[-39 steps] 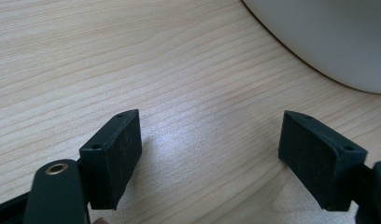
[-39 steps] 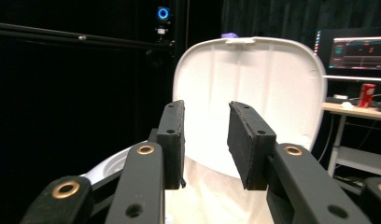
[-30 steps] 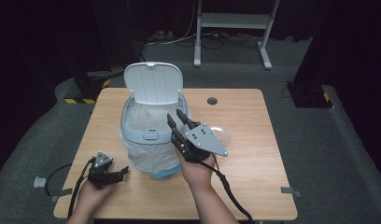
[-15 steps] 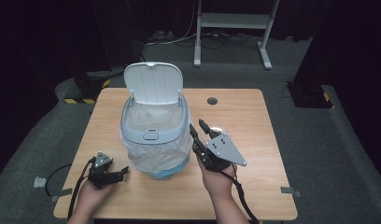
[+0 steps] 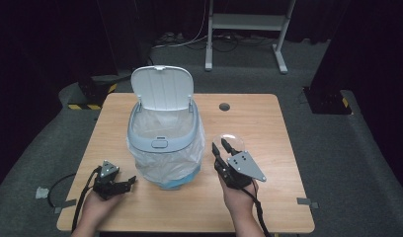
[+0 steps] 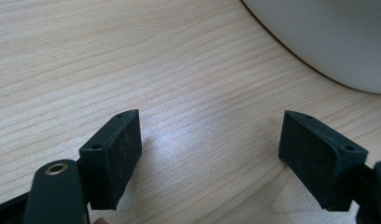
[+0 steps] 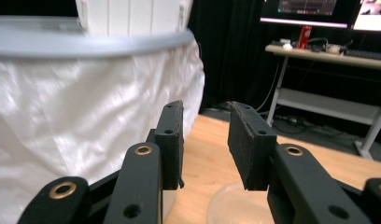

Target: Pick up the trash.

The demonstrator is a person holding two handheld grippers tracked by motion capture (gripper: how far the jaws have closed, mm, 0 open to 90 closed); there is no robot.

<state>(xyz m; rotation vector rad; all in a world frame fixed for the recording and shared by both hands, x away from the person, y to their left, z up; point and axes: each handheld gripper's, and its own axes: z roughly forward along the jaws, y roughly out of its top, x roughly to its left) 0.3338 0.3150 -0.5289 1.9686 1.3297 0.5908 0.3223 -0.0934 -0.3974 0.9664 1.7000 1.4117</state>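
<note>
A pale blue bin (image 5: 162, 143) stands on the wooden table (image 5: 259, 118) with its white lid (image 5: 161, 89) flipped up and a translucent bag (image 5: 165, 163) draped over its sides. My right gripper (image 5: 223, 146) is just right of the bin, low over the table, pointing away from me. Its jaws stand a little apart with nothing between them (image 7: 205, 135). A clear round dish (image 5: 235, 141) lies on the table under its tips, also seen as the clear dish (image 7: 235, 203). My left gripper (image 5: 131, 181) rests at the front left, open, over bare wood (image 6: 209, 149).
A small dark hole (image 5: 224, 106) sits in the table behind the dish. The bin's bagged wall (image 7: 76, 121) is close on the right gripper's left, and the bin's wall (image 6: 328, 37) is ahead of the left gripper. A metal stand (image 5: 246, 22) is on the floor beyond.
My right gripper has moved from beside the bin's rim to the right and down, toward the table by the clear dish. The left gripper has stayed put.
</note>
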